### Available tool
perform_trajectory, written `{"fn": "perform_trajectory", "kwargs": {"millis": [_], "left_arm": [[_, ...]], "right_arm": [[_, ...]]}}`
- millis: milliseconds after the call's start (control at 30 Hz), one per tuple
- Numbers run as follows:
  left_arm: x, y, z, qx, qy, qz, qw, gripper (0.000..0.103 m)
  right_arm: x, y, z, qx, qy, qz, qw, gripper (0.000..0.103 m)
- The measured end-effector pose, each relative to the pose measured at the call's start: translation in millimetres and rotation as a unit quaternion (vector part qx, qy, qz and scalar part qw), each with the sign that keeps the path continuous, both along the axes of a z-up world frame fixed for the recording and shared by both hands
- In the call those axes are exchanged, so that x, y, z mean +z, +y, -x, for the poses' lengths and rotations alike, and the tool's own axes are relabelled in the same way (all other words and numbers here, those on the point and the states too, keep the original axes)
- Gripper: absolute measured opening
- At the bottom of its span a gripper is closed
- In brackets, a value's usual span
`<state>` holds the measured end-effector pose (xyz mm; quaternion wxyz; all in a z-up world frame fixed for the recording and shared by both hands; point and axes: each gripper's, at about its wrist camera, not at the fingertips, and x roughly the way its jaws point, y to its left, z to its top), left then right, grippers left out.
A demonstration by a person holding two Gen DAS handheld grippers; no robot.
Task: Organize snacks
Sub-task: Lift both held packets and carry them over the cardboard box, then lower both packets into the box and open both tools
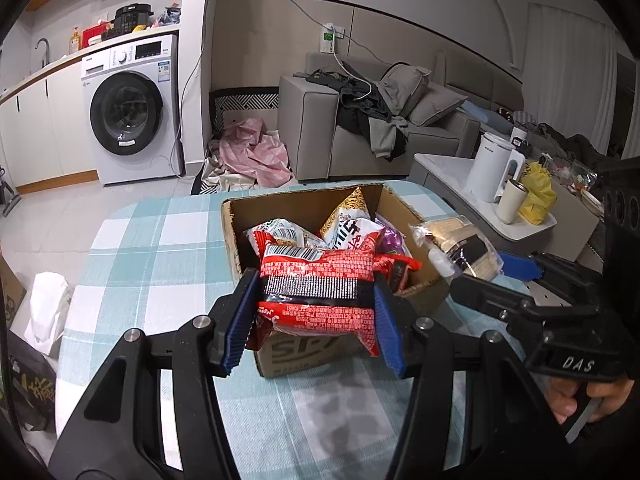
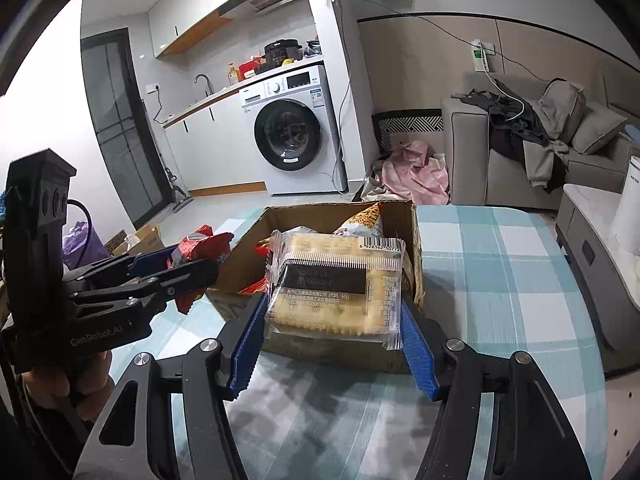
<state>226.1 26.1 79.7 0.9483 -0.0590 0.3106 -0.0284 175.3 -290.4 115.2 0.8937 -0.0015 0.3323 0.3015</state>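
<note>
1. Left claw (image 1: 316, 312) is clenched on a red snack packet (image 1: 320, 288), held above the cardboard box (image 1: 320, 204) on the worktop (image 1: 160, 264)
2. Right claw (image 2: 334, 328) grips a clear-wrapped cracker pack (image 2: 340, 288) near the box rim; likely light and brittle, best pinched gently across its flat sides

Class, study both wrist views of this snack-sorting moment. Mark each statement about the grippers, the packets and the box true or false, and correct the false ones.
1. The left gripper is clamped on a red snack packet. True.
2. The right gripper is open and holds nothing. False: it is shut on a clear cracker packet.
3. The cardboard box stands on a checked tablecloth. True.
4. The cardboard box is empty. False: several snack bags lie inside it.
5. A washing machine stands in the background with its door shut. True.
6. The red snack packet lies flat on the tablecloth. False: it is held up at the box's near edge.
</note>
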Motion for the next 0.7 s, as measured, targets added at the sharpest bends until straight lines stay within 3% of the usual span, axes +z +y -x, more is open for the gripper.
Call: {"fn": "perform_trajectory", "kwargs": {"millis": [367,700], "left_arm": [[-29,-1,-51,0.01,0.015,0.003,0.9998,0.052],[-48,1,-70,0.007,0.02,0.003,0.9998,0.052]], "right_arm": [[-18,15,-39,-0.011,0.008,0.009,1.0,0.064],[-31,20,-53,-0.015,0.007,0.024,1.0,0.065]]}}
